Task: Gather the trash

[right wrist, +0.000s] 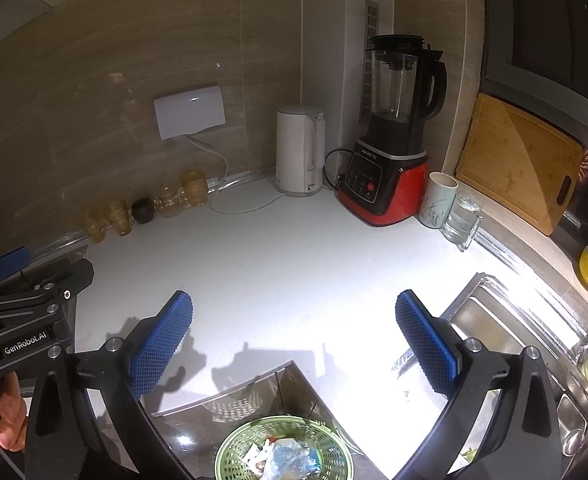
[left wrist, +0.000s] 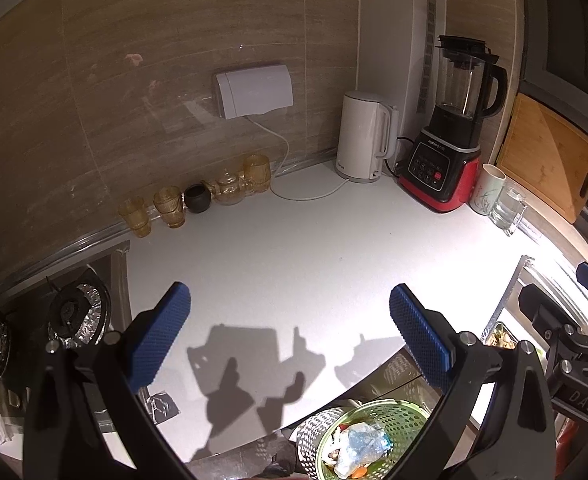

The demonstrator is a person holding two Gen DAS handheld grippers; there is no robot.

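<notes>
A green perforated basket (left wrist: pixel 394 420) sits on the floor below the counter's front edge, holding crumpled trash: a bluish plastic wrapper (left wrist: pixel 364 442) and small scraps. It also shows in the right wrist view (right wrist: pixel 283 450) with the wrapper (right wrist: pixel 294 456) inside. My left gripper (left wrist: pixel 289 334) is open and empty above the white counter (left wrist: pixel 277 256). My right gripper (right wrist: pixel 294 336) is open and empty above the counter's front edge (right wrist: pixel 285 264), over the basket. Each gripper shows at the other view's edge.
A white kettle (left wrist: pixel 364 138), a red and black blender (left wrist: pixel 450 136), a white cup (left wrist: pixel 490 188) and a glass mug (left wrist: pixel 508 208) stand at the back right. Amber glasses and a teapot (left wrist: pixel 229 186) line the wall. Gas hob (left wrist: pixel 73 312) left, steel sink (right wrist: pixel 506 336) right, cutting board (right wrist: pixel 522 160).
</notes>
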